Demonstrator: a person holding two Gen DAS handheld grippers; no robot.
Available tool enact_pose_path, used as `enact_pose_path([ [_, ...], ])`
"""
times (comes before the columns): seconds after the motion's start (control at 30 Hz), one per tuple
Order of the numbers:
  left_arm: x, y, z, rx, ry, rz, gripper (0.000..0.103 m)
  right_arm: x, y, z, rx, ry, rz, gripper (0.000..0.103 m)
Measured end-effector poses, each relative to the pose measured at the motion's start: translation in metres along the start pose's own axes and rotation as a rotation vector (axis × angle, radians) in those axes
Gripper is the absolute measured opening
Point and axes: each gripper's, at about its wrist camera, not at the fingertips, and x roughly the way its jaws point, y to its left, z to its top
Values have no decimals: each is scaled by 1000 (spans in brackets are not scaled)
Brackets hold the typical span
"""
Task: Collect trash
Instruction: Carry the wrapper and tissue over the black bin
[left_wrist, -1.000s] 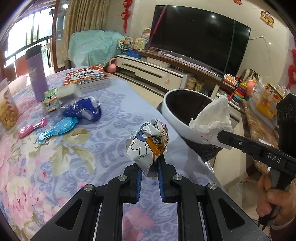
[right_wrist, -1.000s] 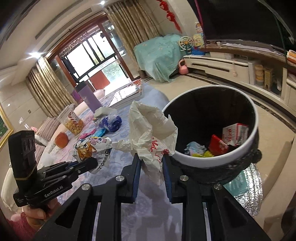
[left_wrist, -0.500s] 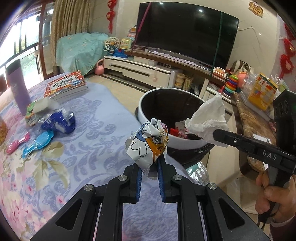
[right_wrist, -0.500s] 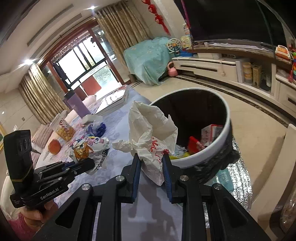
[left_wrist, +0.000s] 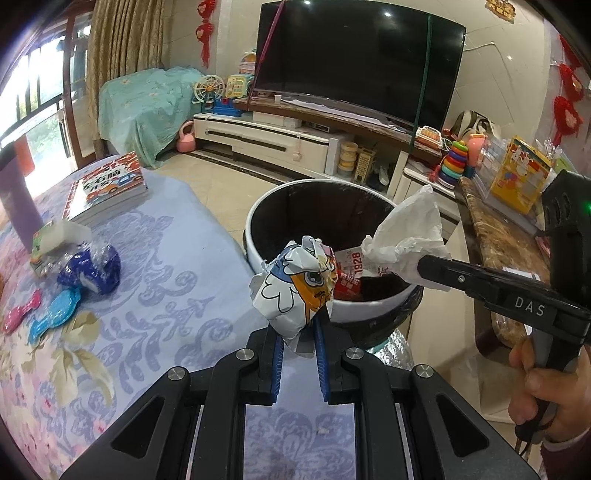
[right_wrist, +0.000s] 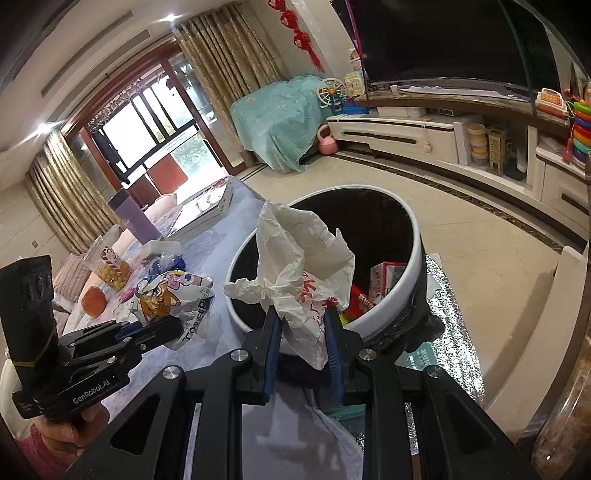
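My left gripper (left_wrist: 298, 326) is shut on a crumpled cartoon snack wrapper (left_wrist: 295, 286), held over the table's edge just short of the white trash bin (left_wrist: 255, 254). The same wrapper (right_wrist: 173, 299) and left gripper (right_wrist: 168, 330) show at the left of the right wrist view. My right gripper (right_wrist: 302, 325) is shut on a crumpled white paper bag (right_wrist: 299, 258) with red print, held above the near rim of the bin (right_wrist: 417, 258). That bag (left_wrist: 410, 232) hangs over the bin's right side in the left wrist view. Red packets lie inside the bin.
On the flowered tablecloth (left_wrist: 155, 295) lie a blue wrapper (left_wrist: 90, 267), a blue and a pink spoon (left_wrist: 55, 319), a white tissue (left_wrist: 61, 236) and a book (left_wrist: 105, 188). A purple flask (right_wrist: 129, 216) and a snack jar (right_wrist: 109, 260) stand further back. A TV stand lines the far wall.
Both grippers have carried their trash toward the bin, which now looks nearer and more central. The table items have slid leftward in the left wrist view. Neither grip has changed.
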Motion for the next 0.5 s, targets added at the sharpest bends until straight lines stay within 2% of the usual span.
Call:
enact_pose_path([
  [0.5,31,-3,26,20,10,-9,14,10,-5,18,-12,16,-42,23],
])
